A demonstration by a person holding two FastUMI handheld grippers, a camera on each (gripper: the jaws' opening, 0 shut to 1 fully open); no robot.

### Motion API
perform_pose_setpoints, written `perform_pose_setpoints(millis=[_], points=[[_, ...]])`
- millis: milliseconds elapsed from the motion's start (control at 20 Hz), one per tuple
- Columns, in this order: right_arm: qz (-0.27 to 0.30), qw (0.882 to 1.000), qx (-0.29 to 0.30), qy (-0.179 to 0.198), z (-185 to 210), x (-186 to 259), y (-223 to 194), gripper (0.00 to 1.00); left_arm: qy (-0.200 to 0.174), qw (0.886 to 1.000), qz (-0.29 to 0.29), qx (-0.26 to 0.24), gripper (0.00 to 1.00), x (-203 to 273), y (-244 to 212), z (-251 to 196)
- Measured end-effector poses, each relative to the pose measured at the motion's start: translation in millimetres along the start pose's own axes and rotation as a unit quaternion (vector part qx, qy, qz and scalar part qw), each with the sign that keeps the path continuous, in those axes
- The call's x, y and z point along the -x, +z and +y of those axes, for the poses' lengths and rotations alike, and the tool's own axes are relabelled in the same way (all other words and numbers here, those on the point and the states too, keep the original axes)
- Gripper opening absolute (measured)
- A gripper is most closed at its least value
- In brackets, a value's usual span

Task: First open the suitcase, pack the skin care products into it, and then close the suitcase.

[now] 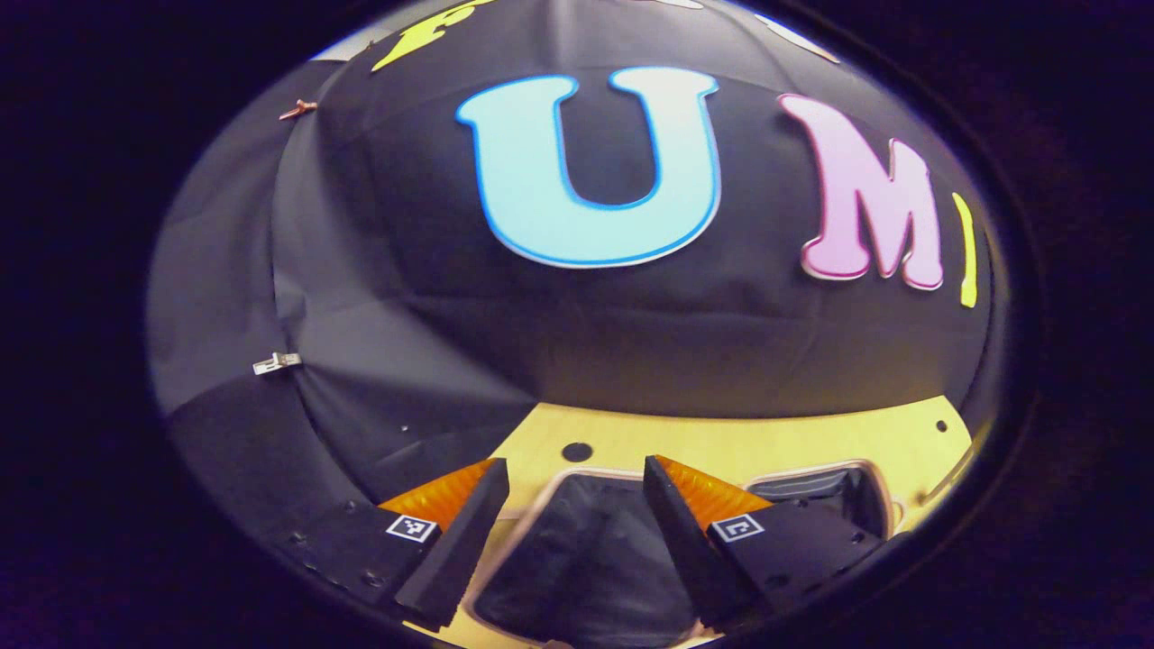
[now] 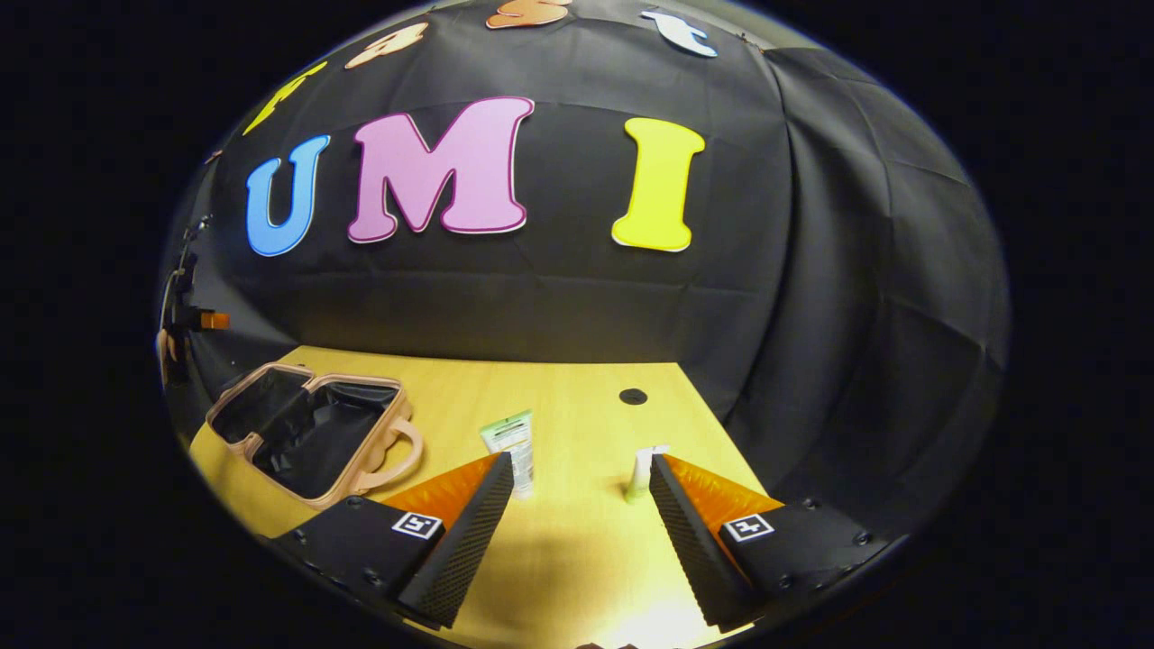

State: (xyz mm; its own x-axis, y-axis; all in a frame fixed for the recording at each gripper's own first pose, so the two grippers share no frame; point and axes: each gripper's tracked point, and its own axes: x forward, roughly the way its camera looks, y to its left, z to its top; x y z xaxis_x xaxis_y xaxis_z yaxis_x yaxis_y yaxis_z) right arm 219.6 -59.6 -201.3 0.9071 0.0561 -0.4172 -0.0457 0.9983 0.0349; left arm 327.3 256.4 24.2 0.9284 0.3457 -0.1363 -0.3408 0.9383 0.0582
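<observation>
Currently, suitcase (image 2: pixel 311 433) is laid open on table (image 2: pixel 559 397), far left. Tube (image 2: pixel 510 449) and bottle (image 2: pixel 642 472) are stood near right gripper (image 2: pixel 577 518), jaws spread, empty. Left gripper (image 1: pixel 572 523) is held spread above suitcase lining, w/ nothing gripped.

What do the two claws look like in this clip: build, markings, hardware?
The left claw and the right claw look alike: two wedge-shaped fingers tapering forward, each on a black block with visible screws and a small square black-and-white marker tag. The right claw's inner finger faces look finely ridged.
</observation>
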Motion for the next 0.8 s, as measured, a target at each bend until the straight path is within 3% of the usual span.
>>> perform_pose_setpoints(millis=[150, 350, 600, 750, 800], points=[[0.001, 1.0, -0.013, -0.011, -15, 0, 2, 0.96, -0.07, 0.997, -0.026, 0.025, 0.95, 54, 15, -98], [0.013, 0.999, -0.036, -0.018, -30, -10, -10, 0.97, -0.145, 0.988, -0.031, 0.045, 0.95, 108, 1, -223], [0.055, 0.996, -0.065, -0.026, -57, -33, -41, 0.96, -0.242, 0.969, -0.006, 0.043, 0.95, 138, -63, -347], [0.07, 0.995, -0.07, -0.024, -68, -52, -57, 0.98, -0.294, 0.955, 0.032, 0.005, 0.96, 148, -116, -403], [0.073, 0.995, -0.07, -0.022, -70, -57, -62, 0.99, -0.304, 0.952, 0.043, -0.013, 0.92, 147, -131, -418]])
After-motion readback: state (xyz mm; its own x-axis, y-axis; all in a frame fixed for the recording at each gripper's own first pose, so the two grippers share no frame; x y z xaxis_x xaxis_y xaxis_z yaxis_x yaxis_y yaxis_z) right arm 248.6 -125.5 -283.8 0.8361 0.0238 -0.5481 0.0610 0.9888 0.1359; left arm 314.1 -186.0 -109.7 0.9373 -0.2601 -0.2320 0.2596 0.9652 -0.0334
